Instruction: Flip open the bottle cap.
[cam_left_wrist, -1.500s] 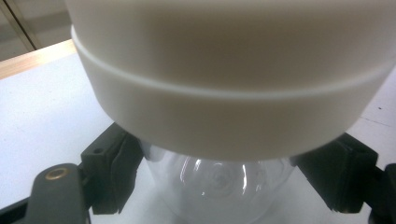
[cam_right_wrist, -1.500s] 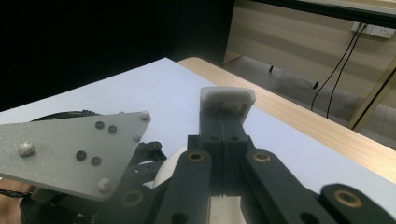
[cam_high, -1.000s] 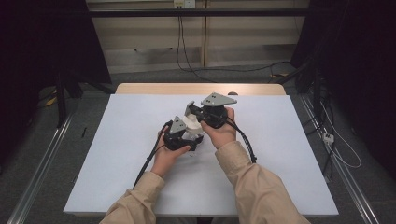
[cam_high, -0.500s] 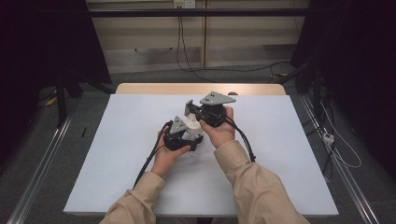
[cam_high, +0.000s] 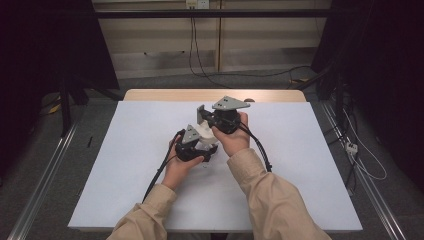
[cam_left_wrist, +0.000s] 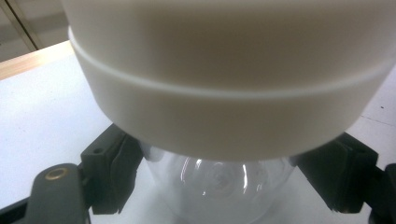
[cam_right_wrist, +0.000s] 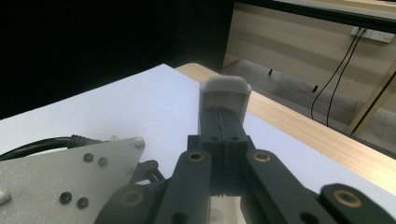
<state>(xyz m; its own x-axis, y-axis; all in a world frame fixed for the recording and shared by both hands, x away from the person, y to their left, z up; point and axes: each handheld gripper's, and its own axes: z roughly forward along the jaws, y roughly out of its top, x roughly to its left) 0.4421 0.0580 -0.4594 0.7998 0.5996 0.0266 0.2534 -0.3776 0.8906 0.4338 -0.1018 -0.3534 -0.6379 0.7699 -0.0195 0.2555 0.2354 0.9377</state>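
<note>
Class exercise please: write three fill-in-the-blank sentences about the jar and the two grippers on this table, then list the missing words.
1. The left gripper is shut on the clear ____ body of the jar.
2. The jar's wide lid is ____ in colour.
3. The right gripper has its fingers fully ____, with nothing between them.

Missing words: plastic; white; closed
</note>
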